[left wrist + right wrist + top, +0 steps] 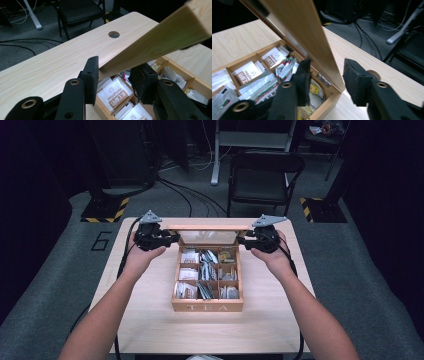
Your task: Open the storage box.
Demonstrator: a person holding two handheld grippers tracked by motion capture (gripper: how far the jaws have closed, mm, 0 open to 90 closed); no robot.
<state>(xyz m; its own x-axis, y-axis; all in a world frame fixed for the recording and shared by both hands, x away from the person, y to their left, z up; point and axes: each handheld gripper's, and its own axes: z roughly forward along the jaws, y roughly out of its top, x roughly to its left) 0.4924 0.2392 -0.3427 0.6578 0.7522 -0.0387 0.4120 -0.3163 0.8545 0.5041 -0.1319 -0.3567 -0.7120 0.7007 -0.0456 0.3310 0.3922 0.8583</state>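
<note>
A wooden box marked TEA [207, 307] stands in the middle of the table, its lid [207, 227] raised and tilted back. Its compartments hold several tea bags [189, 272]. My left gripper [175, 239] is at the lid's left end. In the left gripper view the lid [162, 35] runs in between the pads of that gripper [116, 75] and touches both. My right gripper [241, 240] is at the lid's right end. In the right gripper view its jaws [325, 72] straddle the lid [304, 27] with a gap at one pad. Tea bags [272, 58] lie below.
The light wooden table [150, 320] has bare room on both sides of the box and a round cable hole [114, 34] near its far edge. A black chair [265, 175] stands behind the table, with cables and hazard-taped stand bases on the floor.
</note>
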